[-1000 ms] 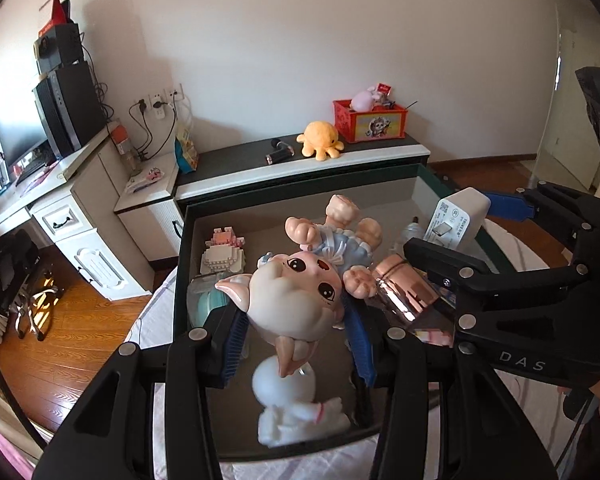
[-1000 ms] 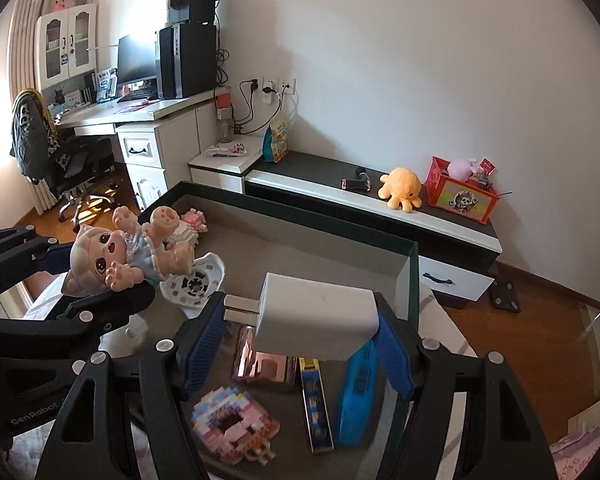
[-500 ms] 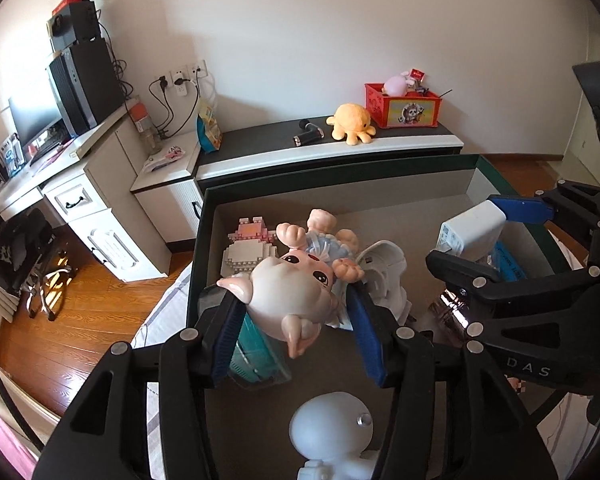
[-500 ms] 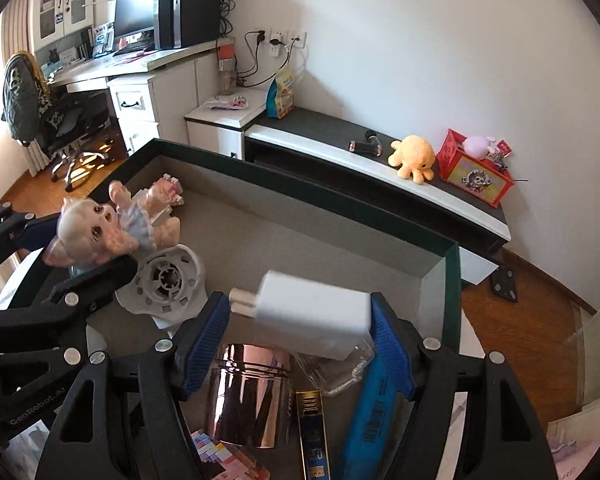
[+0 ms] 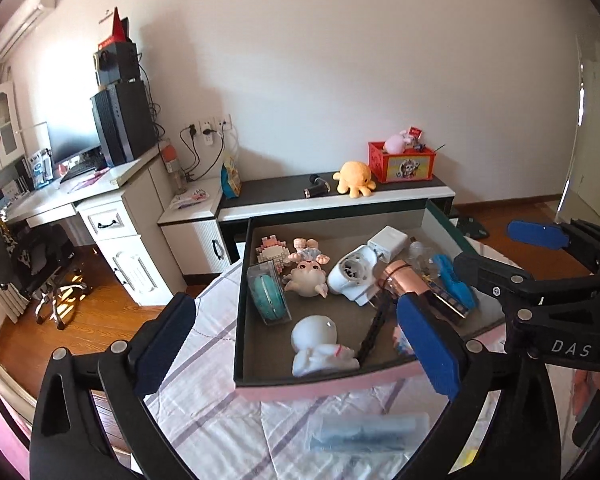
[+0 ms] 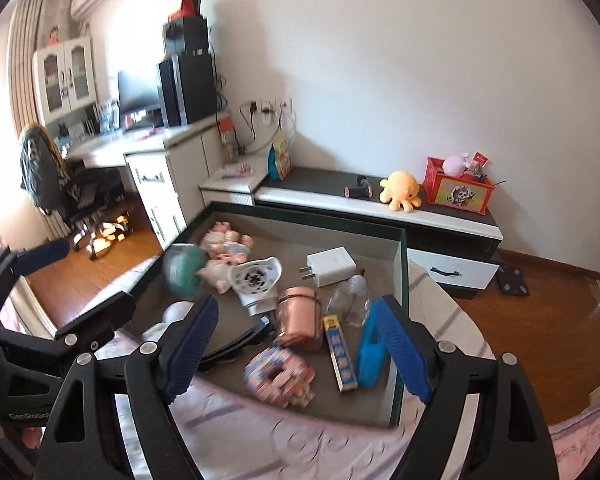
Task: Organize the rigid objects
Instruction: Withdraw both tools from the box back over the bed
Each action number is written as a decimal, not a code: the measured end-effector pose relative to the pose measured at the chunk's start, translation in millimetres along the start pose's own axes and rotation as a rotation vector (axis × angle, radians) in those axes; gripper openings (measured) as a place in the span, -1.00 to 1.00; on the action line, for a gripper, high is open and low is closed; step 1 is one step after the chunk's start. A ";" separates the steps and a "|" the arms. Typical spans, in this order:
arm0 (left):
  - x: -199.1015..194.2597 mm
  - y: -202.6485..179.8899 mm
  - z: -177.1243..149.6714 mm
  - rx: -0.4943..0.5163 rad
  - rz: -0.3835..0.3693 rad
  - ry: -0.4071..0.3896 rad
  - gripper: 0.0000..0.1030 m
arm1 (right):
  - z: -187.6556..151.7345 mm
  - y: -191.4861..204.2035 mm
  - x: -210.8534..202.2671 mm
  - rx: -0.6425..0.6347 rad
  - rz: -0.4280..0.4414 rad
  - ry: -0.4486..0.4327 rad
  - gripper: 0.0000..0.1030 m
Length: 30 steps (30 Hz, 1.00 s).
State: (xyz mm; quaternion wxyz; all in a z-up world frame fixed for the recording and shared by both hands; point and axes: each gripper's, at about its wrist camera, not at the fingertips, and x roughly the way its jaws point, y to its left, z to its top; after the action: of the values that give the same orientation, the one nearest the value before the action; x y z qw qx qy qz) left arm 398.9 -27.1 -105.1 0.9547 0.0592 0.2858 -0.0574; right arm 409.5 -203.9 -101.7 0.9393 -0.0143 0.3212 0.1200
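You are opening both jaws, left gripper (image 5: 296, 344) and right gripper (image 6: 296, 352) gripping nothing, with the doll (image 5: 306, 276) and charger (image 5: 387, 242) lying in the tray (image 5: 340, 380) at twelve o'clock, so seek another stray item.

The dark, green-rimmed shallow tray (image 5: 241, 288) on the striped bedsheet (image 5: 204, 360) is crowded. A white plug adapter (image 6: 332, 267) lies far right; a shiny copper cylinder (image 6: 300, 316), a blue plastic case (image 6: 370, 356) and a narrow printed box (image 6: 340, 356) fill the right side. The white round-headed figurine (image 5: 318, 344) blocks the near edge. Bare grey floor stays open along the far wall and between figurine and teal disc case (image 5: 269, 292).
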 end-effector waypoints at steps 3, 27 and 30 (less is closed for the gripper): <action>-45.3 -4.1 -15.5 -0.005 0.006 -0.057 1.00 | -17.5 11.5 -41.7 0.006 -0.018 -0.055 0.64; -271.5 -12.8 -96.7 -0.099 0.078 -0.261 1.00 | -121.6 73.2 -272.5 0.041 -0.100 -0.338 1.00; -289.6 -17.3 -98.4 -0.093 0.114 -0.302 1.00 | -124.1 75.9 -288.2 0.042 -0.102 -0.363 1.00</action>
State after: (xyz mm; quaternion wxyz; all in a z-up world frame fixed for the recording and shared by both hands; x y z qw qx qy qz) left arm 103.0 -7.9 -28.1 0.9903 0.0219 0.1375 0.0018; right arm 96.9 -205.5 -21.4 0.9868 0.0111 0.1475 0.0660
